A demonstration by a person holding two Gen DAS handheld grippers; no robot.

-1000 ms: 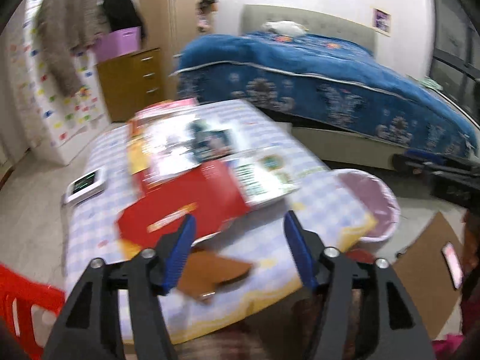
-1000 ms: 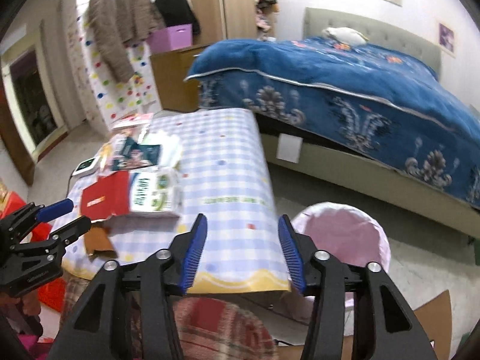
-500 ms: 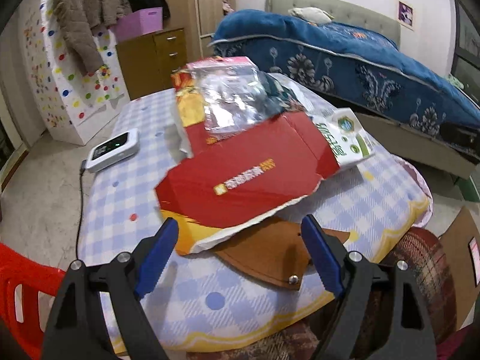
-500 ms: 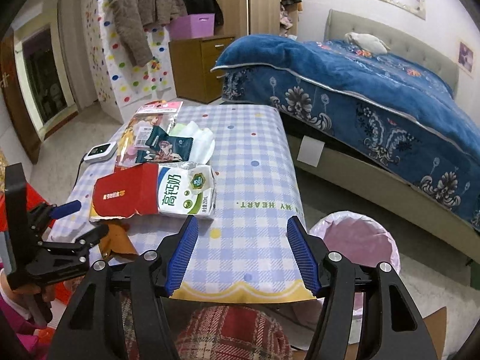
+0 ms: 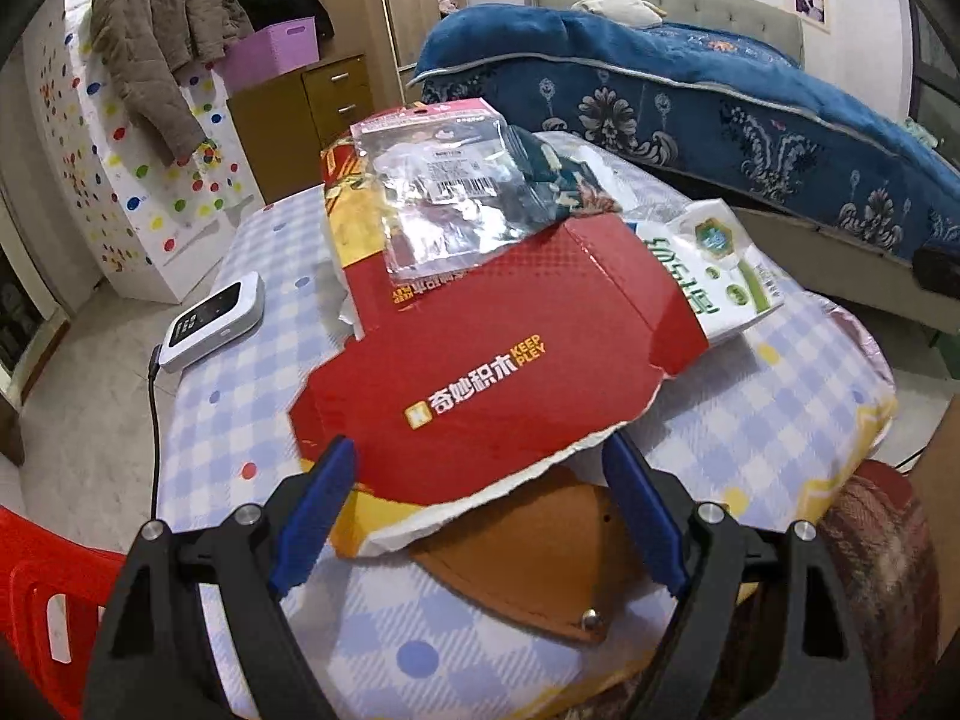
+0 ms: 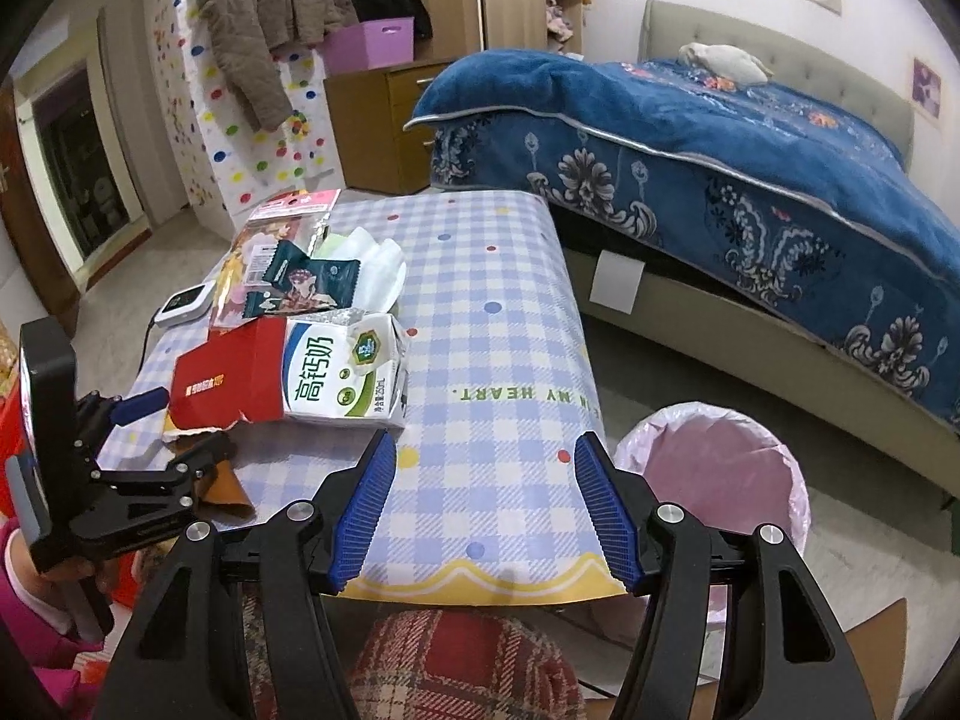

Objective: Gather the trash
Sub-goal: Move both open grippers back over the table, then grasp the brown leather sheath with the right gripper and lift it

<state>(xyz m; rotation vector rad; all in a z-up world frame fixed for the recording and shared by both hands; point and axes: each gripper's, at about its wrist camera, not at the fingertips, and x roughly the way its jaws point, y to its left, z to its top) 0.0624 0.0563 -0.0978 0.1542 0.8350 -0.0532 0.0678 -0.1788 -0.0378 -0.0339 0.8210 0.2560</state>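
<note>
A torn red cardboard box (image 5: 498, 372) lies on the checked table (image 5: 780, 420), with a clear plastic packet (image 5: 444, 192) on top and a white-green milk carton (image 5: 714, 276) at its right. My left gripper (image 5: 480, 510) is open, its blue fingers on either side of the red box's torn near edge, above a brown leather piece (image 5: 540, 558). In the right wrist view the red box (image 6: 228, 384), milk carton (image 6: 342, 372) and wrappers (image 6: 300, 282) lie at left. My right gripper (image 6: 486, 498) is open and empty over the table's near edge. The left gripper (image 6: 156, 432) shows there too.
A bin with a pink liner (image 6: 708, 474) stands on the floor right of the table. A white device with a cable (image 5: 216, 318) lies on the table's left side. A blue-covered bed (image 6: 720, 144) is behind. A red chair (image 5: 42, 594) is at lower left.
My left gripper has moved forward and lower, so its fingers now flank the red box's near edge. My right gripper has come slightly closer to the table.
</note>
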